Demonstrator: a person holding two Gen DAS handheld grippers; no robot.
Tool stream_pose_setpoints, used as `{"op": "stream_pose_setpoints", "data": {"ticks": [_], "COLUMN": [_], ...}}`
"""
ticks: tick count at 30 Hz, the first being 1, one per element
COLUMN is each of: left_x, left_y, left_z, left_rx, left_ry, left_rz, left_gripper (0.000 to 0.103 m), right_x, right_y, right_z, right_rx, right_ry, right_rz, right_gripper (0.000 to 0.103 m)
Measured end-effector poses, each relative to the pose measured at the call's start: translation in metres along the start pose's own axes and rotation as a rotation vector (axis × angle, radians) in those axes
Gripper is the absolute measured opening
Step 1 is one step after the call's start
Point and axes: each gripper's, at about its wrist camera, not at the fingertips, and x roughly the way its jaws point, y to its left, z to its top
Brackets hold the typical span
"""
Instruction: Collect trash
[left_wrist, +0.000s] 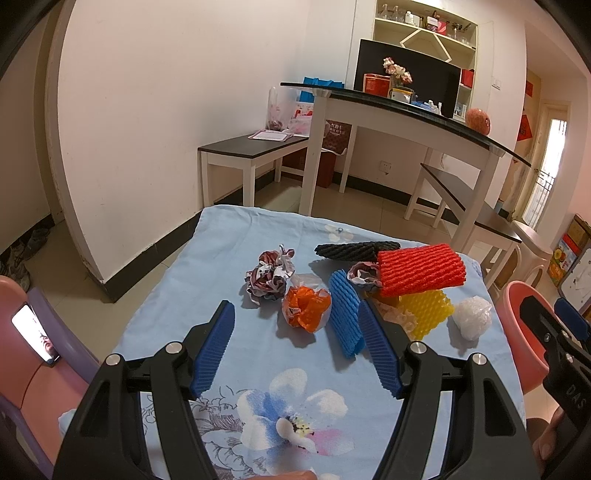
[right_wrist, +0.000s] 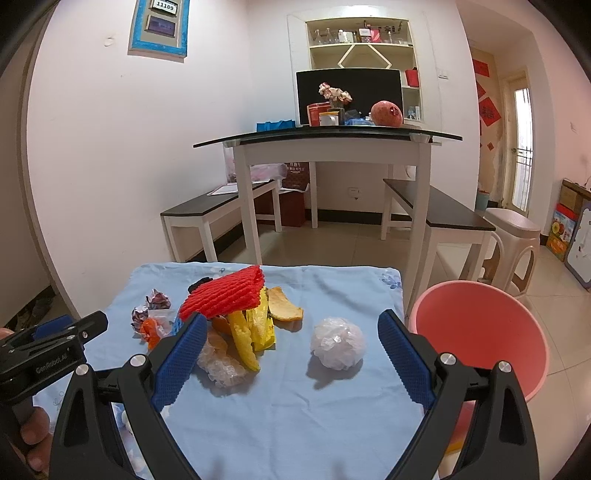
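Trash lies on a blue flowered cloth (left_wrist: 221, 258): a crumpled paper ball (left_wrist: 269, 277), an orange wrapper (left_wrist: 306, 308), a blue foam net (left_wrist: 343, 314), a black net (left_wrist: 354, 250), a red net (left_wrist: 421, 271), a yellow net (left_wrist: 424, 310) and a white plastic ball (left_wrist: 472, 317). My left gripper (left_wrist: 295, 319) is open and empty just before the orange wrapper. My right gripper (right_wrist: 291, 332) is open and empty, with the white plastic ball (right_wrist: 338, 347) ahead between its fingers. The red net (right_wrist: 225, 295), yellow net (right_wrist: 243, 339) and an orange peel (right_wrist: 282, 306) lie to its left.
A pink bin (right_wrist: 480, 332) stands off the cloth's right edge; it also shows in the left wrist view (left_wrist: 524, 325). A dining table (right_wrist: 332, 144), benches (right_wrist: 439, 206) and a stool (right_wrist: 513, 229) stand behind. A pink and purple chair with a phone (left_wrist: 35, 332) is at left.
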Motion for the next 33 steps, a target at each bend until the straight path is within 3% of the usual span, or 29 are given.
{"op": "stream_pose_setpoints", "data": {"ticks": [33], "left_x": [-0.0004], "left_y": [-0.0008], "left_z": [-0.0004], "left_rx": [0.001], "left_ry": [-0.001], "left_rz": [0.003], "left_gripper": [0.070], "right_x": [-0.0017], "right_y": [-0.0029], "right_z": [-0.0010], "right_rx": [0.003], "right_ry": [0.000], "right_rz": [0.000], "right_gripper": [0.092]}}
